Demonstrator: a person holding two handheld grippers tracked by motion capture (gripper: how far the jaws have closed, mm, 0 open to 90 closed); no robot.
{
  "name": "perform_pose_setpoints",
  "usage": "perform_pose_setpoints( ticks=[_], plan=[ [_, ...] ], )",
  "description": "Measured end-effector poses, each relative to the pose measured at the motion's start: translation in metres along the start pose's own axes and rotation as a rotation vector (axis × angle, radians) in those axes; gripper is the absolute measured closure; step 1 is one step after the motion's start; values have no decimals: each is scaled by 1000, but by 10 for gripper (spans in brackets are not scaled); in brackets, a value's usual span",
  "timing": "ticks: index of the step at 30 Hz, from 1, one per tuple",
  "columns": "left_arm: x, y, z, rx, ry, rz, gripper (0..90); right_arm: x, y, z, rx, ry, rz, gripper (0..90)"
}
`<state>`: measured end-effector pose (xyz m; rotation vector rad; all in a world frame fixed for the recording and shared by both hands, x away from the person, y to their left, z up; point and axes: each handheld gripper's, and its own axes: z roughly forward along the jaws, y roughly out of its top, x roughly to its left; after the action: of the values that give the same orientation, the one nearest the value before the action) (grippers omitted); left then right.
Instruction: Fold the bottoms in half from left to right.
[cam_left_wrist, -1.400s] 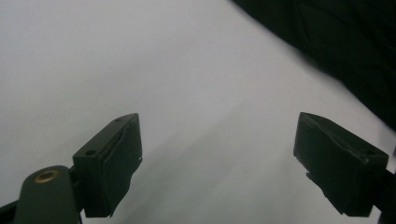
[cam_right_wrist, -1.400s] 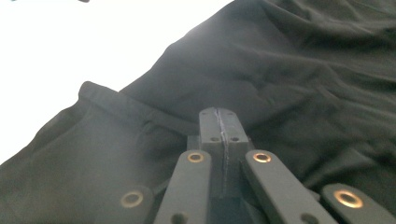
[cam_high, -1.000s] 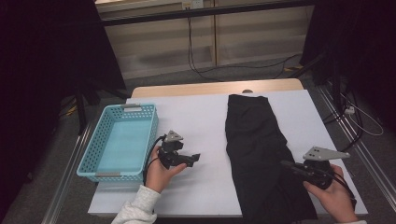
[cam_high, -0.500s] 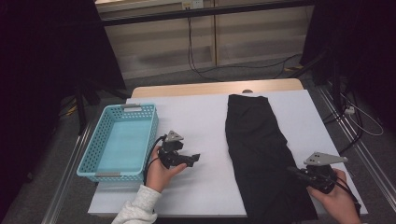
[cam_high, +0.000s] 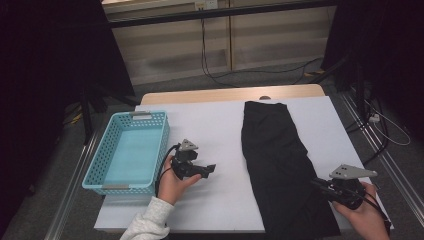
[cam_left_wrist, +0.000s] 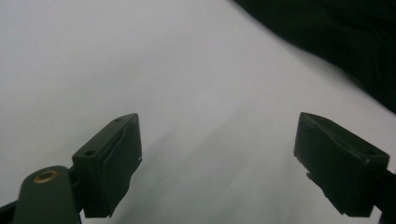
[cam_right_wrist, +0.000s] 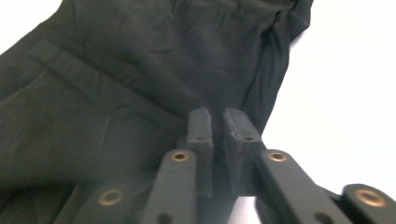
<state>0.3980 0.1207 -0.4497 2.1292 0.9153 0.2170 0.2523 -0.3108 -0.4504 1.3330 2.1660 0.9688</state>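
Observation:
A long black garment (cam_high: 275, 160) lies flat down the right half of the white table (cam_high: 215, 125). My right gripper (cam_high: 318, 184) rests at the garment's near right edge, pointing left onto it. In the right gripper view its jaws (cam_right_wrist: 217, 123) have just been opening and stand a narrow slit apart, with the dark cloth (cam_right_wrist: 116, 70) spread beyond them and nothing seen pinched between the pads. My left gripper (cam_high: 209, 170) sits on bare table left of the garment. Its jaws (cam_left_wrist: 217, 158) are spread wide with nothing between them, and the garment's edge (cam_left_wrist: 336, 37) lies ahead of them.
A light blue mesh basket (cam_high: 135, 116) with nothing in it stands at the table's left side, just left of my left hand. Bare white tabletop stretches between the basket and the garment. Cables run along the floor behind the table and at its right.
My right hand has slid a little toward the table's near edge along the garment's side. The left hand has stayed where it was.

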Motion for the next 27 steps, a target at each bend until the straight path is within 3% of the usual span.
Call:
perform_pose_setpoints(
  ticks=[6, 10, 13, 14, 17, 19, 21, 23, 27],
  plan=[
    [0, 1, -2, -6, 5, 9, 148, 20, 13, 9, -48, 49, -37, 668],
    [1, 0, -3, -6, 6, 6, 147, 39, 25, 21, -80, 129, -41, 630],
    [2, -2, -3, 0, 11, 4, 147, 52, 31, 32, -69, 157, -72, 600],
    [2, -2, -2, 1, 9, 0, 147, 61, 32, 40, -43, 177, -103, 596],
    [3, -3, -2, 4, 7, -2, 146, 68, 32, 48, -21, 191, -130, 598],
    [2, -3, -3, 3, 12, -2, 147, 73, 29, 55, -19, 190, -170, 643],
    [3, -3, -4, 0, 9, 0, 147, 75, 29, 55, -7, 226, -168, 788],
    [3, -3, -5, -3, 13, -2, 146, 76, 30, 54, 4, 243, -165, 871],
    [3, -4, -5, -1, 11, -8, 147, 71, 29, 49, 2, 231, -148, 881]
  ],
)
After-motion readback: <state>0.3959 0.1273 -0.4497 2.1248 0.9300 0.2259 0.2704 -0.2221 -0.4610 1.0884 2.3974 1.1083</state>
